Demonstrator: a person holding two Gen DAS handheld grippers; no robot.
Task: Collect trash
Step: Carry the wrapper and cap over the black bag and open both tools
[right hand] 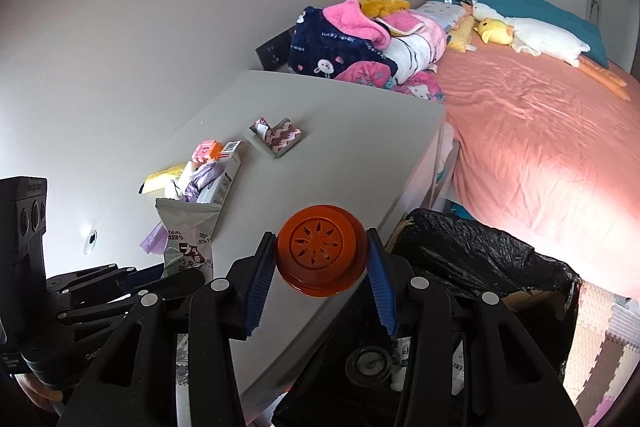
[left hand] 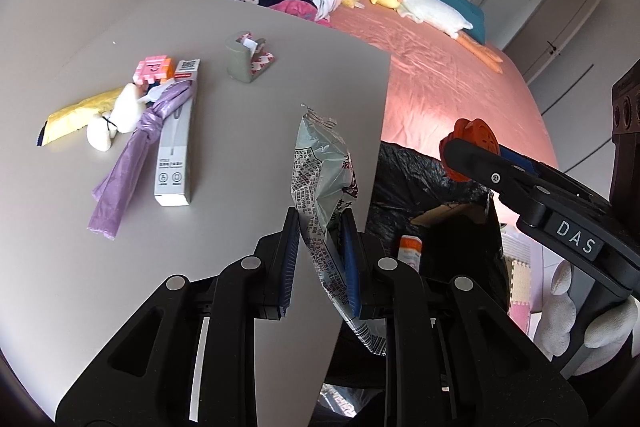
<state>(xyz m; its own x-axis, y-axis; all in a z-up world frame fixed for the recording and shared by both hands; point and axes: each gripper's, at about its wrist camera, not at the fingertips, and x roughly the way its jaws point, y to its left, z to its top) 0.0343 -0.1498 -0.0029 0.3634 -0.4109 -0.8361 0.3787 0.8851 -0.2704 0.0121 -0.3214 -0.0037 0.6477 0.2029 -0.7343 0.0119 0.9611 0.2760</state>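
At the surface's bed-side edge, the right claw (right hand: 320, 267) grips an orange cap (right hand: 321, 255) and the left claw (left hand: 320, 251) a foil wrapper (left hand: 320, 179), long axis upright; the black-lined bin (right hand: 480, 255) gapes just below, nearer the right.

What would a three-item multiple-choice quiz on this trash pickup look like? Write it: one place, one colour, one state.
1. Where is the bin with the black liner?
A. on the bed
B. on the floor beside the table
C. on the table

2. What colour is the round vented lid?
A. orange
B. green
C. white

3. What is the left gripper doing?
A. hanging open
B. clamping the silver snack wrapper
C. clamping a box

Key: B, it stands below the table edge; A, the right gripper holds it; B, the wrapper sits between the pads.
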